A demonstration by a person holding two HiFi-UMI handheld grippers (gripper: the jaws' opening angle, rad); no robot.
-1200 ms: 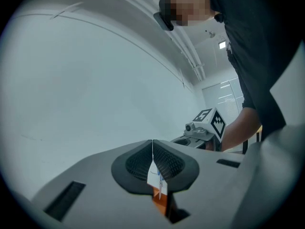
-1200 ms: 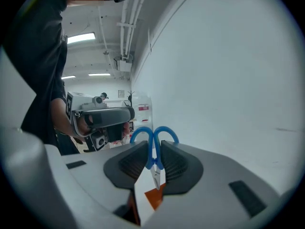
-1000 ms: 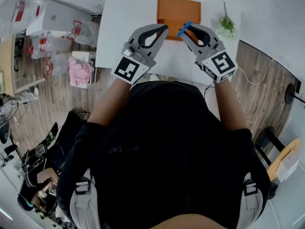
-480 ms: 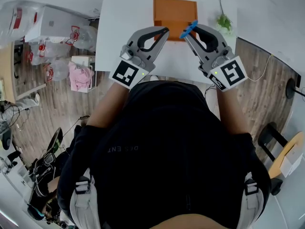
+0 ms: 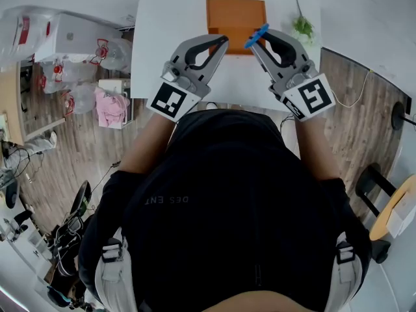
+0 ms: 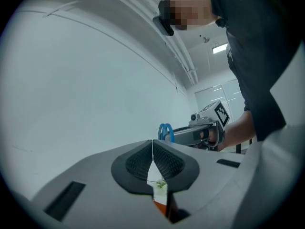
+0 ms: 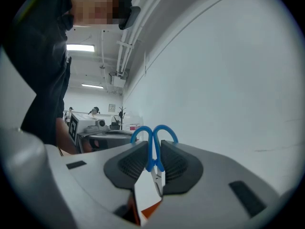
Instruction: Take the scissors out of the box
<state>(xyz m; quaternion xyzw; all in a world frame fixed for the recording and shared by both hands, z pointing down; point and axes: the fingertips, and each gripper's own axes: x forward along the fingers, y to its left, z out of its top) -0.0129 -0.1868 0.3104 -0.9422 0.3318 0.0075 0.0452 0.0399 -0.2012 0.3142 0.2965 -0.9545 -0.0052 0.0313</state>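
Observation:
An orange box [image 5: 235, 15] lies on the white table [image 5: 169, 31]. My right gripper [image 5: 258, 43] holds the blue-handled scissors [image 5: 256, 36] in the air over the box's near right corner. In the right gripper view the scissors [image 7: 153, 149] stand upright between the pads, handles up, blades pointing down; the jaws are closing a little on them. My left gripper [image 5: 223, 40] hovers beside it at the box's near left, shut with nothing in it. From the left gripper view, the pads [image 6: 164, 163] meet and the scissors' blue handles [image 6: 165, 131] show off to the right.
A small green plant [image 5: 302, 26] lies on the table right of the box. Plastic bags and clutter [image 5: 78, 51] sit on the wooden floor at the left. A cable [image 5: 354, 106] and a chair [image 5: 390, 200] are on the right.
Both grippers have lifted slightly, the right one more, carrying the scissors higher above the box's near edge. The grip on the scissors looks the same.

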